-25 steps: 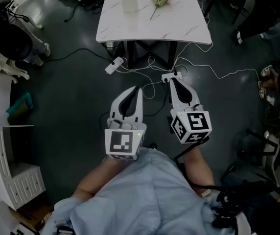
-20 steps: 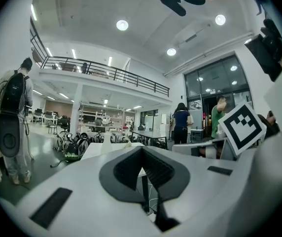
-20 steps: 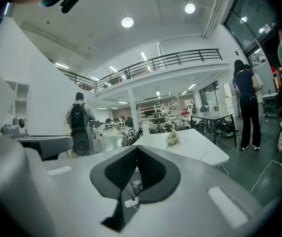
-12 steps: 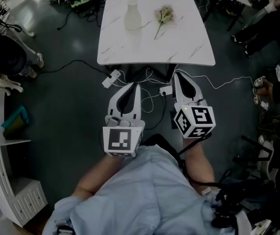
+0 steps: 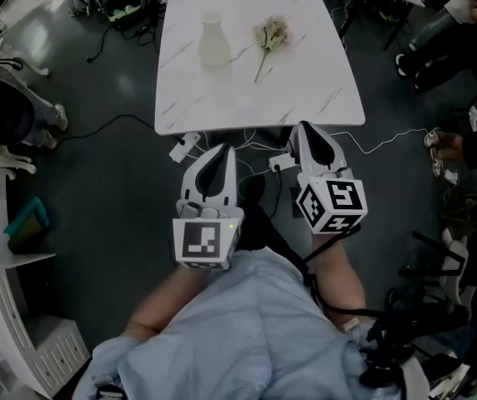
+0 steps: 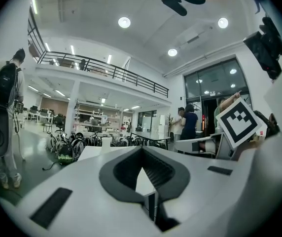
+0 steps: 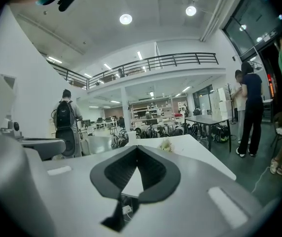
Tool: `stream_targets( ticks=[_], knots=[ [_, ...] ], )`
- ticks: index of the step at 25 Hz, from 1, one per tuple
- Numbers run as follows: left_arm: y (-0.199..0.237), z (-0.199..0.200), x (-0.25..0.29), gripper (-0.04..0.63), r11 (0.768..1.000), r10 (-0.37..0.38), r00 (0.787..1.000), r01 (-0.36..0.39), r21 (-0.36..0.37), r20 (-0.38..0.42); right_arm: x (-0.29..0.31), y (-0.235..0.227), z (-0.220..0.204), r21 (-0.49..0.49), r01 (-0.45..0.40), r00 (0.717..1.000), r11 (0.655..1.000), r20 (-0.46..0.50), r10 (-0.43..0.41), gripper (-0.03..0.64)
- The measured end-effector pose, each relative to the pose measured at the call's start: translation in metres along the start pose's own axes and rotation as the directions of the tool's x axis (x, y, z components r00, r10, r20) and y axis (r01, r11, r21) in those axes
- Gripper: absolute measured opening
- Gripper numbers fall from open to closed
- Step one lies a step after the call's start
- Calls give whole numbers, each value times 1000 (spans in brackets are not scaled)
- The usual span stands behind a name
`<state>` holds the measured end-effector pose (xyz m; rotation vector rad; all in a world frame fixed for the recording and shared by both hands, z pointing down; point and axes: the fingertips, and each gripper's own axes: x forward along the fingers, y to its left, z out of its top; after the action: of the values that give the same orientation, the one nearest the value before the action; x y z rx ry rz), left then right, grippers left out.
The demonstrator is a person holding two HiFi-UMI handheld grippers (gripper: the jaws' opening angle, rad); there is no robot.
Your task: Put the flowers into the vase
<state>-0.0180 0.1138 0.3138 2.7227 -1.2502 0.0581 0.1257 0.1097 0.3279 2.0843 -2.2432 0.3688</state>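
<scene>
A white vase point(image 5: 213, 43) stands upright on the far left part of a white marble table point(image 5: 222, 107). To its right a pale flower point(image 5: 269, 37) lies flat on the tabletop, stem toward me. My left gripper point(image 5: 228, 151) is shut and empty, its tips just short of the table's near edge. My right gripper point(image 5: 305, 128) is also shut and empty, with its tips over that near edge. The right gripper view looks past the closed right gripper point(image 7: 137, 148) to the flower point(image 7: 166, 143). In the left gripper view, the closed left gripper point(image 6: 141, 151) fills the foreground.
Cables and a power strip point(image 5: 183, 147) lie on the dark floor under the table's near edge. A white shelf unit point(image 5: 9, 332) stands at the left. People's legs and feet point(image 5: 451, 144) are at the right. A person with a backpack point(image 7: 65, 127) stands beyond the table.
Both grippers have moved forward together toward the table, which now sits lower and closer in the head view. Both stay shut and empty.
</scene>
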Motion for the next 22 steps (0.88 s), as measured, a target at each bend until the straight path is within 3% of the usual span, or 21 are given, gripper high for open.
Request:
stream_targets(
  ticks=[12, 22],
  knots=[
    [8, 22, 158, 5, 997, -14, 999, 17, 78, -42, 128, -87, 12, 91, -38, 999, 995, -17, 40, 3],
    [30, 37, 219, 5, 996, -8, 999, 12, 89, -44, 198, -112, 20, 104, -46, 997, 994, -56, 52, 3]
  ],
)
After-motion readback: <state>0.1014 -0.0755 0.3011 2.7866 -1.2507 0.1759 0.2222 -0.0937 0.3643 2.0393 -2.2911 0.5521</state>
